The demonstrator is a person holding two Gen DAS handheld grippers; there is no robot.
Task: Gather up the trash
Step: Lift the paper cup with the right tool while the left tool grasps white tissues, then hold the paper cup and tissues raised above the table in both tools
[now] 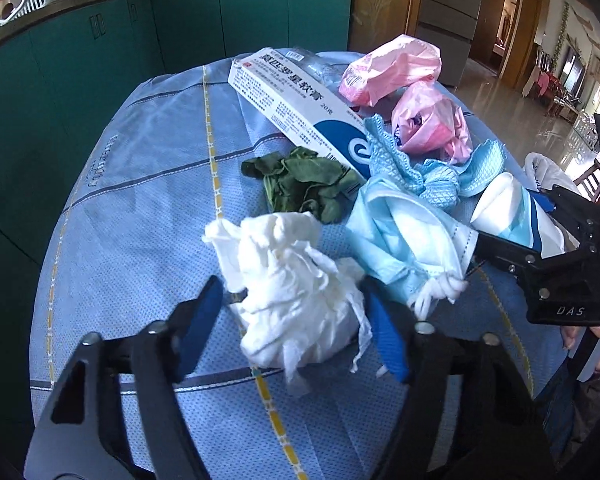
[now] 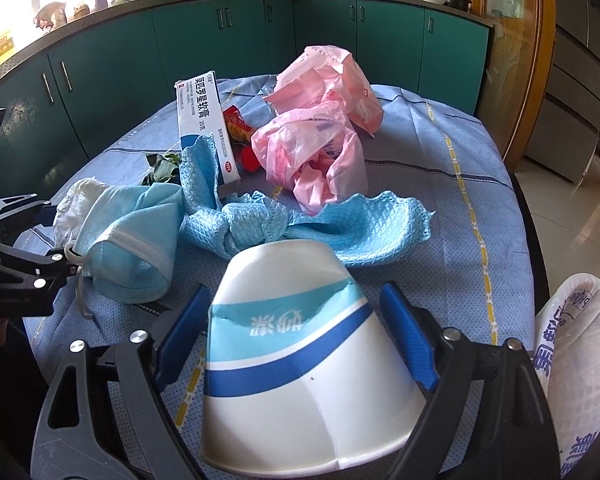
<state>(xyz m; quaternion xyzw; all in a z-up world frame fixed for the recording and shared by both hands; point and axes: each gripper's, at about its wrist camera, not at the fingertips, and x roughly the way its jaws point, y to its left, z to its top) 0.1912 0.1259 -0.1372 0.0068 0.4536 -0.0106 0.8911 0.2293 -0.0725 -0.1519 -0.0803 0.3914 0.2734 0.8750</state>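
Your left gripper [image 1: 296, 312] tilts steeply down at the table, and its blue-padded fingers [image 1: 388, 340] flank the crumpled white paper tissue [image 1: 296, 280]. The right pad presses into the wad; the left pad sits at its edge, and whether it presses too I cannot tell, so the grip itself is unclear. The tissue lies on the blue checked tablecloth [image 1: 140, 184]. It is a loose lump with no clear long axis, one ragged tail trailing toward you.

Your right gripper [image 2: 296, 336] also angles downward, its fingers clamped on the two sides of the white paper cup with blue bands [image 2: 300, 360]. The cup lies tipped over, mouth toward the camera and base pointing away, so its long axis runs along the fingers.

Taking the tissue as the landmark: the wilted dark green leaves [image 1: 300, 184] lie just behind it, touching its far edge. The folded light blue face mask [image 1: 404, 232] lies just to its right, and the cup is beyond the mask. The knotted light blue waffle-weave cloth [image 1: 428, 172] and the long white-and-blue ointment box [image 1: 296, 100] lie farther back, the box running diagonally. Two crumpled pink plastic bags [image 1: 428, 120] sit farthest back to the right.
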